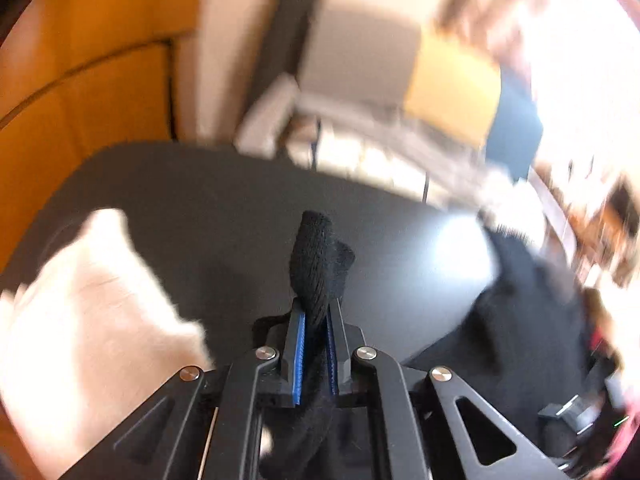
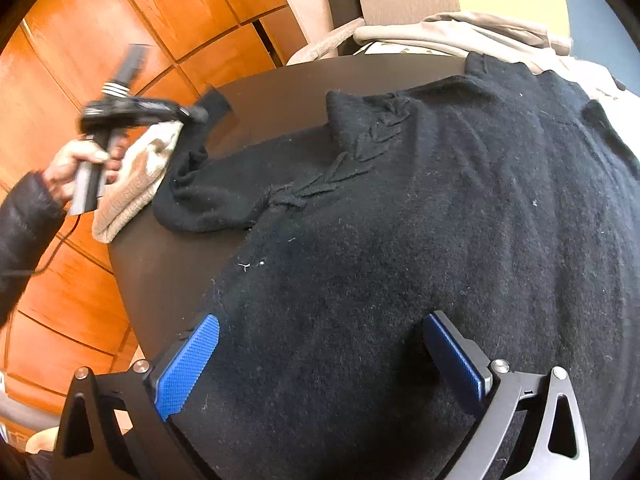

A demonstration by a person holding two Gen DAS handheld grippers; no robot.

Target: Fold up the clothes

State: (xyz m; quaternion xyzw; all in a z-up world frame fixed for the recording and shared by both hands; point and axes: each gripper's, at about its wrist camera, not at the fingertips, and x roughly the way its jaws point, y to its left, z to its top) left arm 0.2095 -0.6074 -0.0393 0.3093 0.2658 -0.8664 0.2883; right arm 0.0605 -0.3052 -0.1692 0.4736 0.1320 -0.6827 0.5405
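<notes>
A black knit sweater point(image 2: 440, 200) lies spread over the dark round table point(image 2: 168, 280), its left sleeve point(image 2: 212, 196) crumpled toward the table's left edge. My left gripper point(image 1: 316, 308) is shut on the sleeve's cuff point(image 1: 318, 256), which sticks up between the blue pads. In the right wrist view that same gripper point(image 2: 192, 112) hangs blurred at the upper left with the cuff lifted off the table. My right gripper point(image 2: 320, 328) stands wide open over the sweater's lower body, its fingers apart on the fabric with nothing pinched between them.
A cream knit garment point(image 2: 136, 176) lies at the table's left edge, beside the sleeve. Beige clothes point(image 2: 460, 32) are piled at the far side. Wooden panels point(image 2: 100, 20) stand behind the table. A hand point(image 2: 76, 164) in a dark sleeve holds the left gripper.
</notes>
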